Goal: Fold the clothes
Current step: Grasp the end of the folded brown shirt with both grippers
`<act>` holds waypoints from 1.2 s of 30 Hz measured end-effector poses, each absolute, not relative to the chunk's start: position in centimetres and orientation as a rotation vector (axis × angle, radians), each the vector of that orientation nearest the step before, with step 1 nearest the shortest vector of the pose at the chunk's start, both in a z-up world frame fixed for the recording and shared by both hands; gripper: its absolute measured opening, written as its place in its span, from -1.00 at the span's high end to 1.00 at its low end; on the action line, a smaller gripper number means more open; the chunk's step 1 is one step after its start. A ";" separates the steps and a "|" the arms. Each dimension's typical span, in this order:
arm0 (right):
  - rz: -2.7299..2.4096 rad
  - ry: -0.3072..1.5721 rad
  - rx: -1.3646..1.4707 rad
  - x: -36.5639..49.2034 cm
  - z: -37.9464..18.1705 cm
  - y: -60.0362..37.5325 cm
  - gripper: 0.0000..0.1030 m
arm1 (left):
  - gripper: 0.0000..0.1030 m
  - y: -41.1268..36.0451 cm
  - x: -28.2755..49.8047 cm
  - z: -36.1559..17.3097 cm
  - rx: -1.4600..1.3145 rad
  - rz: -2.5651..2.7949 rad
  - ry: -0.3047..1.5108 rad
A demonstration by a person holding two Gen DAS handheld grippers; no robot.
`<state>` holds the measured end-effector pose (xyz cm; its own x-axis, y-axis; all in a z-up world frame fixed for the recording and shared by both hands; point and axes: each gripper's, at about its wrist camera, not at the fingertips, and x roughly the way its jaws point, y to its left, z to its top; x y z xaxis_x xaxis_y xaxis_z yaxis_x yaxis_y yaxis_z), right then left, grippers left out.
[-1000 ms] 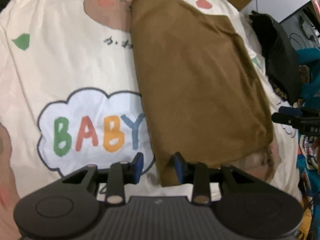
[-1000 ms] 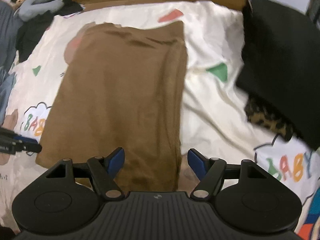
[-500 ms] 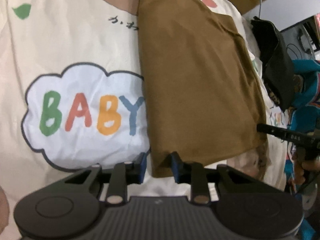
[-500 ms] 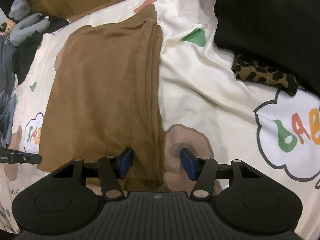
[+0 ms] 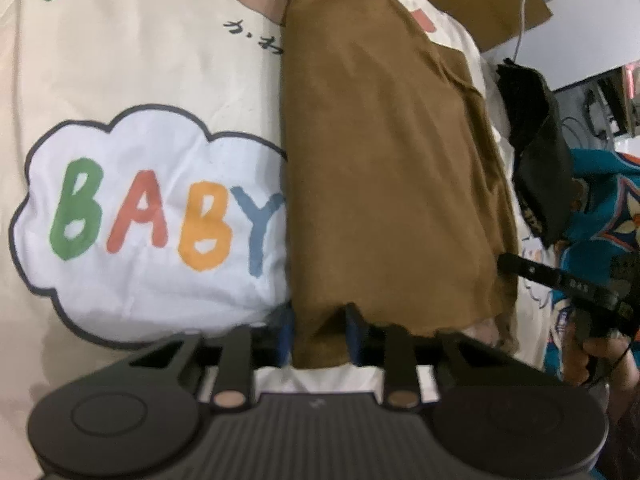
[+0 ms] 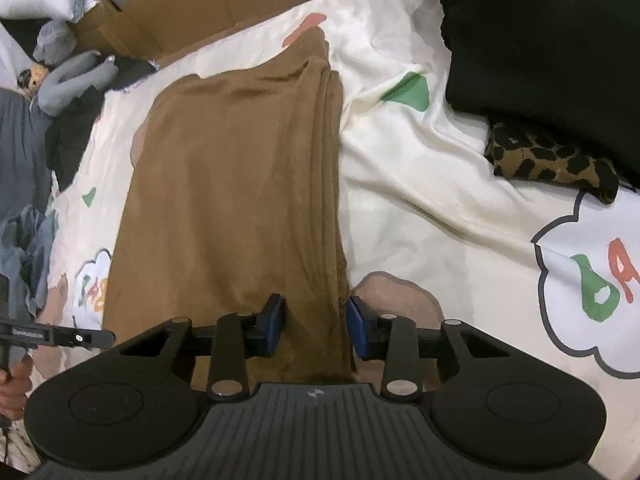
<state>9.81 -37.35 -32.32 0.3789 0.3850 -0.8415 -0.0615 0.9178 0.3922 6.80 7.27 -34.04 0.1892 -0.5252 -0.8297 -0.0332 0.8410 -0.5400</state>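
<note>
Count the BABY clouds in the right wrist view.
2. One cloud at the right edge of the sheet; another left of the brown cloth. Others may hide under clothes.

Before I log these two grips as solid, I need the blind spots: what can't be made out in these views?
- Left wrist view: the brown garment's near corner runs behind the left gripper's body; pad contact is blurred.
- Right wrist view: the right gripper is closing around the garment's stacked edge; its hem is hidden below the gripper body.
- Right wrist view: the black clothing is cut off by the frame edge, covering part of the leopard-print fabric.
</note>
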 end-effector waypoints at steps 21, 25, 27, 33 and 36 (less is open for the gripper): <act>0.274 1.273 0.467 9.3 -34.3 -38.1 0.52 | 0.51 8.1 6.6 -35.6 -0.672 -0.372 1.377; 0.277 1.269 0.464 9.2 -34.4 -38.0 0.58 | 0.38 7.1 7.2 -35.8 -0.665 -0.378 1.372; 0.269 1.276 0.478 9.3 -34.3 -38.1 0.74 | 0.60 6.7 7.1 -35.6 -0.620 -0.378 1.368; 0.240 1.305 0.498 9.4 -32.8 -37.6 0.85 | 0.83 7.3 6.8 -33.4 -0.595 -0.394 1.348; 0.250 1.316 0.537 9.2 -32.0 -37.7 0.85 | 0.83 7.5 7.0 -31.9 -0.577 -0.408 1.346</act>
